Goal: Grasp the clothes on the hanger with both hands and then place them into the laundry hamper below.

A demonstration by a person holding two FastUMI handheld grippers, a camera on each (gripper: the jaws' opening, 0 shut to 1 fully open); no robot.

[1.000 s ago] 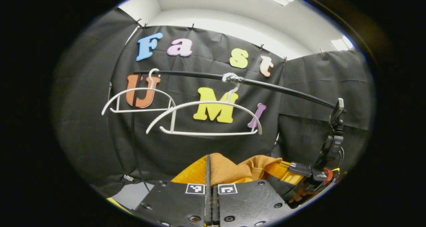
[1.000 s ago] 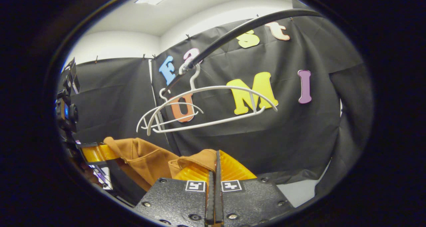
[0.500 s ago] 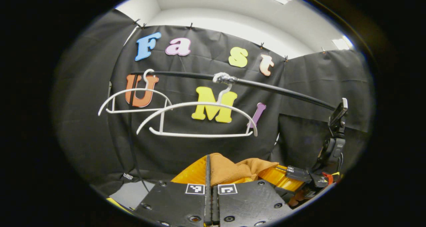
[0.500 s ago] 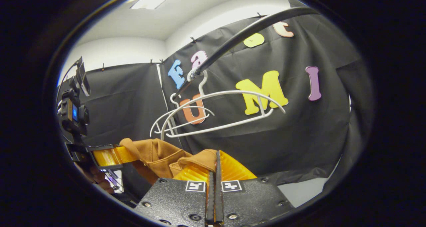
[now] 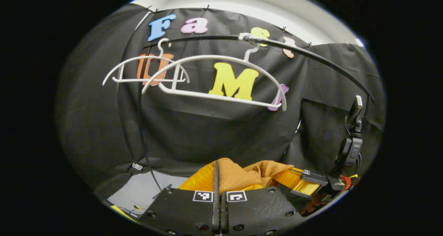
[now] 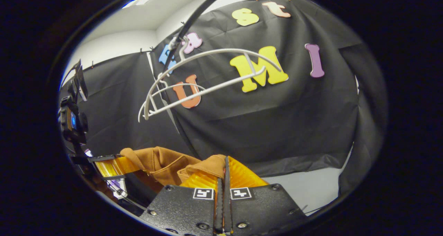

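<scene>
A brown garment (image 5: 238, 175) hangs bunched between both grippers, off the hangers. In the left gripper view my left gripper (image 5: 217, 177) is shut on one fold of it. The cloth runs right to my right gripper (image 5: 309, 184), lower right, with a hand under it. In the right gripper view my right gripper (image 6: 225, 173) is shut on another fold of the brown garment (image 6: 159, 161), which stretches left to the left gripper (image 6: 107, 165). Two bare white hangers (image 5: 214, 76) hang from the black rail (image 5: 311, 54) above.
The white hangers (image 6: 207, 73) and black rail (image 6: 193, 18) are overhead in the right gripper view. Black cloth walls close the back and sides. Grey floor (image 5: 138, 191) lies below the wall, with cables at its near edge. A thin black cord (image 5: 140, 125) hangs down the wall.
Both grippers have dropped lower with the garment still held. The hangers and rail now sit higher in both views, and more floor shows below the wall.
</scene>
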